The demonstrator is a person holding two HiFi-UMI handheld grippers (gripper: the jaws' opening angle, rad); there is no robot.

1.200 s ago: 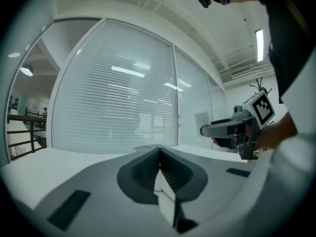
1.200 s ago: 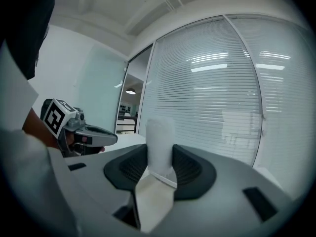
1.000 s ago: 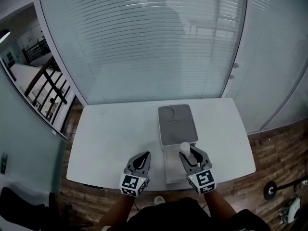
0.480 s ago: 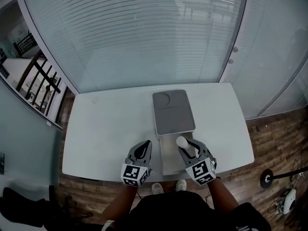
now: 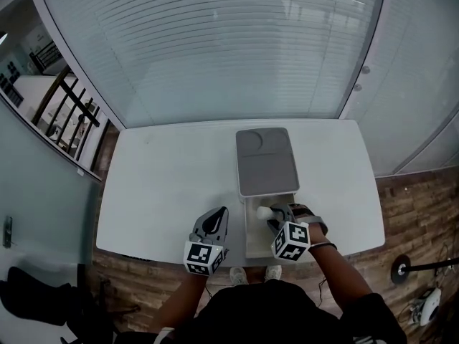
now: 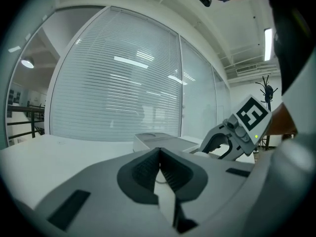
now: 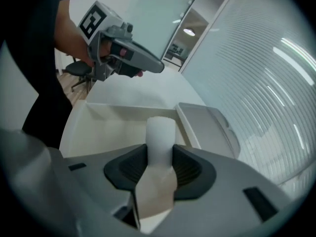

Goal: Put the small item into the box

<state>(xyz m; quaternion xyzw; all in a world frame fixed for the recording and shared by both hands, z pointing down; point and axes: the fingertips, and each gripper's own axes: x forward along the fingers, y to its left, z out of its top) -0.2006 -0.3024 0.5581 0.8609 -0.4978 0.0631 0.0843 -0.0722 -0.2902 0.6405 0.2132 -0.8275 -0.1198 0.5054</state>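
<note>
- The left gripper (image 6: 159, 168) hangs nearest the person, just left of the box. Its jaws are pressed together on nothing. It has no part in this step and is best held clear of the tray.
- The right gripper (image 5: 275, 218) pinches the small white cylinder (image 7: 161, 132) between its pads. The cylinder's far end sticks out beyond them, over the open tray of the box (image 5: 254, 239).
- In my judgement, the item should go down inside the tray walls, towards the middle, before the jaws spread, so it cannot bounce or roll out.
- The jaws should part gently and draw straight back, so the pads do not drag the item along.
- Farther off, the grey lid (image 5: 265, 162) lies at the tray's far end on the white table (image 5: 165, 185). The release should stay short of it.
</note>
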